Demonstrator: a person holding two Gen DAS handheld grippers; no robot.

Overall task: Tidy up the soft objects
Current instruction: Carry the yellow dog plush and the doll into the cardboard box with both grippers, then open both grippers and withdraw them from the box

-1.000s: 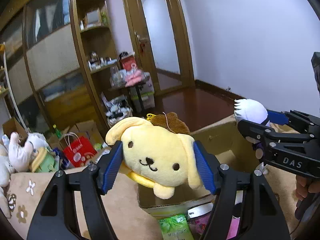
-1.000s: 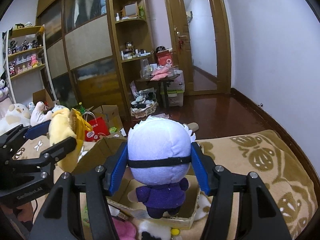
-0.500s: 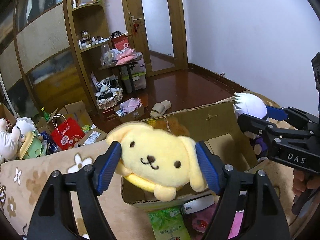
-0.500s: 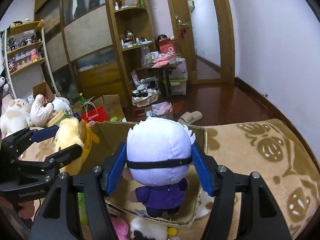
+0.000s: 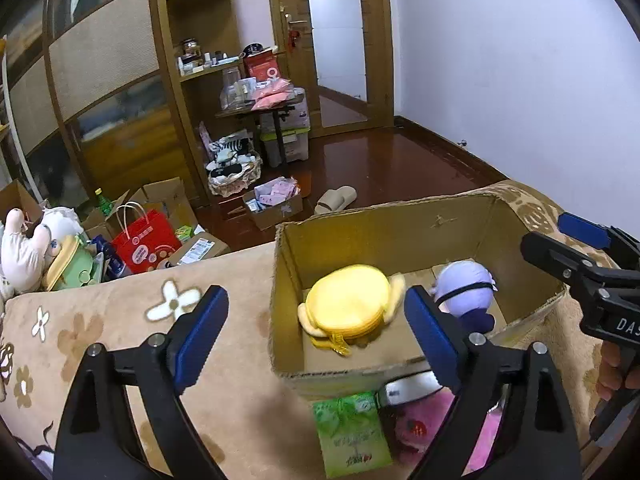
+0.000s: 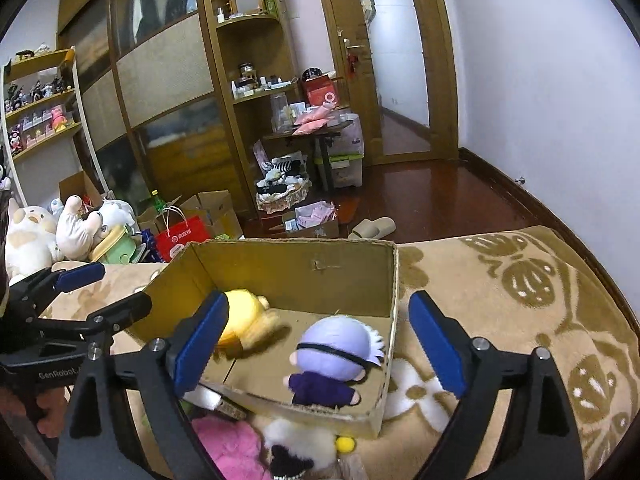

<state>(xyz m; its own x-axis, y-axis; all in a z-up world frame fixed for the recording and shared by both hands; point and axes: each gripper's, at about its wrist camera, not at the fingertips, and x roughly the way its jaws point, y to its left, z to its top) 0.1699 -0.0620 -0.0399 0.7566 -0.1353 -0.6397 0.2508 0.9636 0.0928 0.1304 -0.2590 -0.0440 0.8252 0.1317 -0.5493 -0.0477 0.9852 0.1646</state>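
**Two plush toys in the box, both grippers free**

Cluttered bedroom, wooden wardrobe and shelves behind, and in the foreground a bed under a tan flowered blanket (image 5: 120,320) that carries an open cardboard box (image 5: 400,240).

Inside the box, just ahead of and between the spread fingers of the left gripper (image 5: 316,336), lies the yellow dog plush (image 5: 348,304), face down on the box floor. Beside it, toward the right gripper's side, lies the white-haired doll (image 6: 340,348) in its dark purple outfit, directly ahead of the right gripper (image 6: 316,344) and near the box's right wall. The two toys lie near each other; whether they touch cannot be told.

Both grippers are wide apart and pinch nothing; each hovers at the near rim of the box, above its toy.

Below the grippers, at the near wall of the box and outside it, sit more soft things: a pink plush (image 6: 228,448), a white fluffy toy (image 6: 296,440) and a green packet (image 5: 352,436). Farther off to the left, large white plush animals (image 6: 32,236) lie by the shelves.

The drop into the box looks finished for this pair, so the step in hand is the release. A likely next move is to draw both grippers back over the rim without catching the cardboard, then reach down to the pink or white toy just below and close on its body.
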